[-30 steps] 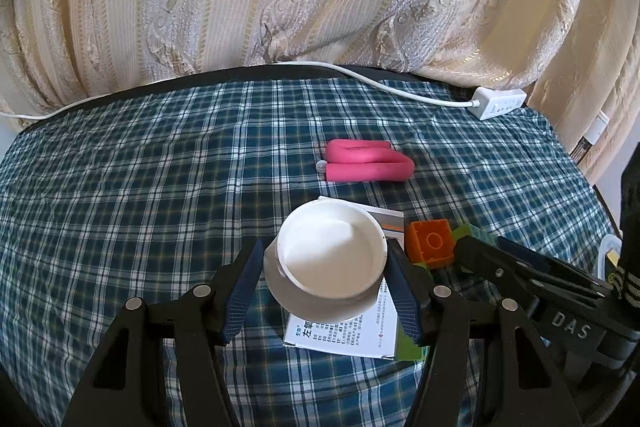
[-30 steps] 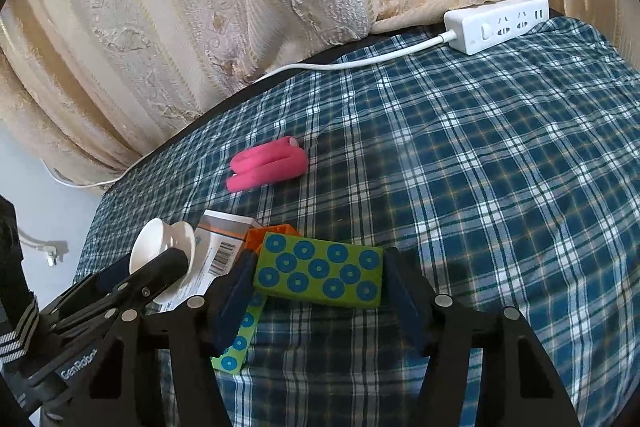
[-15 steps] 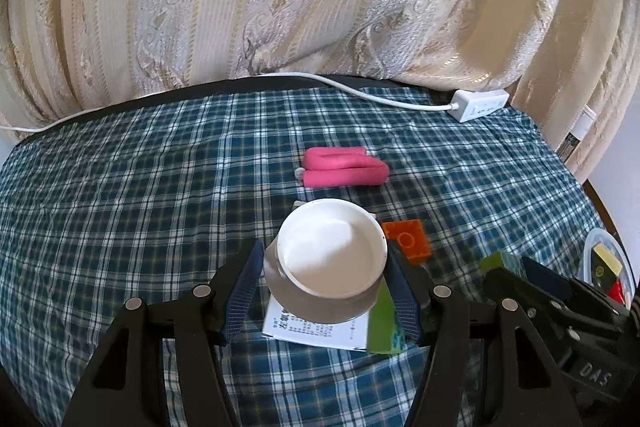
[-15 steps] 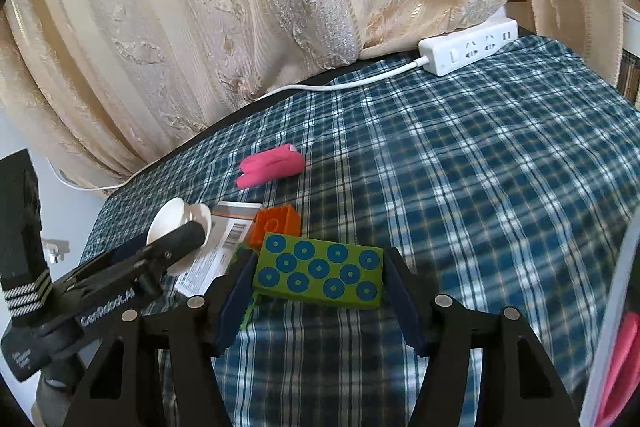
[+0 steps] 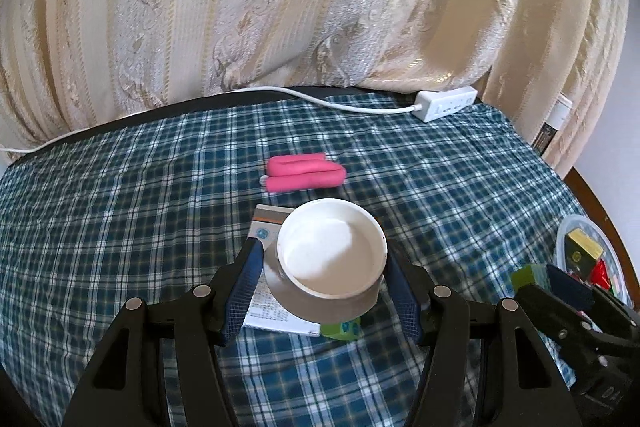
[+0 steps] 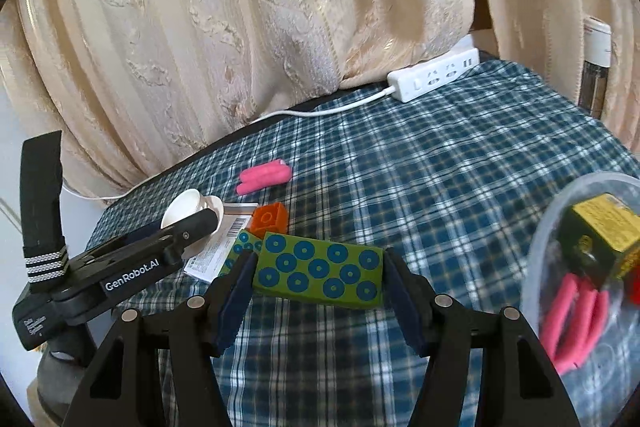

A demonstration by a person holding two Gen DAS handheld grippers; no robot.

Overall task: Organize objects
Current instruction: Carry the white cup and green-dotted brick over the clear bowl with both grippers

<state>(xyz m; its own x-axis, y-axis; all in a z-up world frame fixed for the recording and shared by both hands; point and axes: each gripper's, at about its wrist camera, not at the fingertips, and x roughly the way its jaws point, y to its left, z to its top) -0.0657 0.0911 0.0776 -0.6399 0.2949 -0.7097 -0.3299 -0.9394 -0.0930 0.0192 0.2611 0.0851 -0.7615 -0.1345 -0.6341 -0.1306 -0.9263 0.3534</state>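
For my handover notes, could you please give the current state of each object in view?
White cup: held in left gripper, lifted.
Green block: clamped in right gripper.
Orange brick: lying loose.
Pink roll: lying loose.
Clear container: open, partly filled.

Cloth point(image 5: 120, 219): blue-green and white plaid
Curtain point(image 5: 280, 7): cream, striped, with scroll damask
Cup point(image 5: 332, 255): white
Block point(image 6: 320, 275): green with blue ringed dots
Small brick point(image 6: 270, 217): orange
Roll point(image 5: 306, 173): pink
Power strip point(image 6: 434, 75): white
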